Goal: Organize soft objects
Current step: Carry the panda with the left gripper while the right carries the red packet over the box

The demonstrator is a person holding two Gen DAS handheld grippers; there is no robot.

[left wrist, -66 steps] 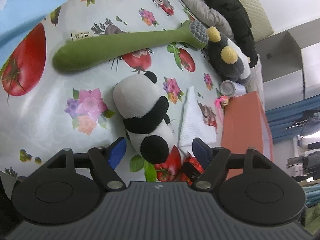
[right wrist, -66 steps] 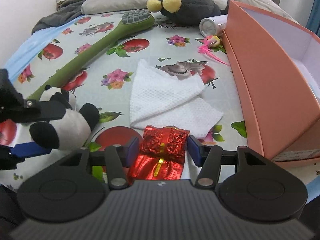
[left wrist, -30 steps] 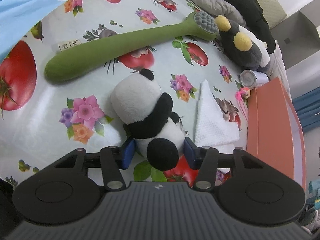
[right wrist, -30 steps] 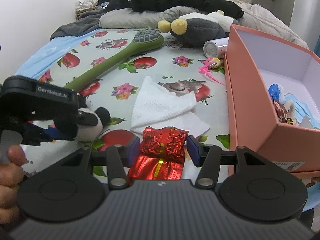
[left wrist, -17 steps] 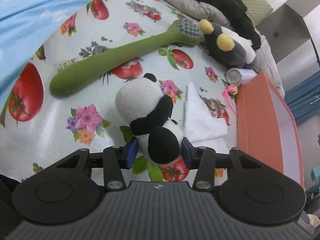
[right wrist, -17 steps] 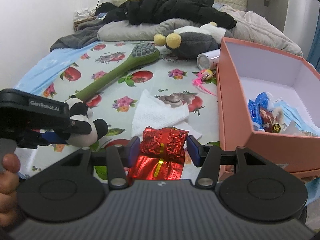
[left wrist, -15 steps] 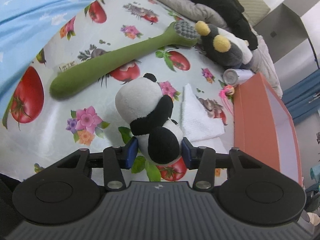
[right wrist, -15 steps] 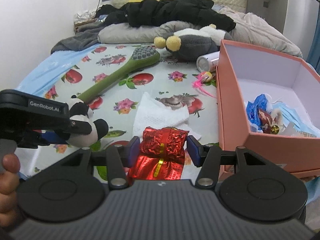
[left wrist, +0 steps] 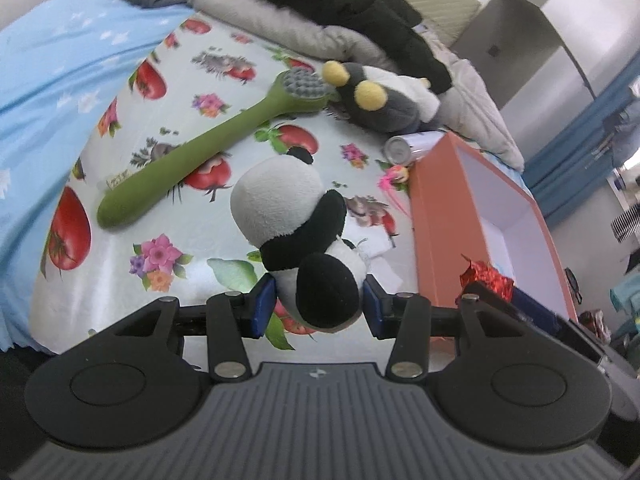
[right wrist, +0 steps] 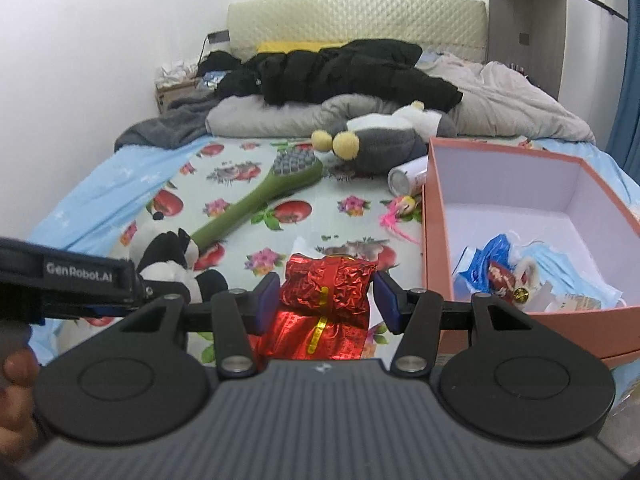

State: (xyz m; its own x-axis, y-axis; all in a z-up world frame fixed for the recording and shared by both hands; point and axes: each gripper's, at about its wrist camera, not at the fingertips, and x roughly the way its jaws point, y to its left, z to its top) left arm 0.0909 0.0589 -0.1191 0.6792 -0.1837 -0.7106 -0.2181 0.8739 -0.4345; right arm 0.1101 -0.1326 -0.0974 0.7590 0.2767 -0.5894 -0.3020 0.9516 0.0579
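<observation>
Left wrist view: jaws clamp the panda (left wrist: 296,236), head pointing away; right jaws clamp the red pouch (right wrist: 326,292).

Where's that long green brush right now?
The green brush lies on the fruit-print sheet, left of the pink box, its head beside the grey plush.

Soft, even indoor light fills both views, with only faint shadows. Fisheye distortion bends the edges strongly. The red foil pouch (right wrist: 326,300) glints brightly; the green brush (left wrist: 200,148) looks slightly smeared by blur.
</observation>
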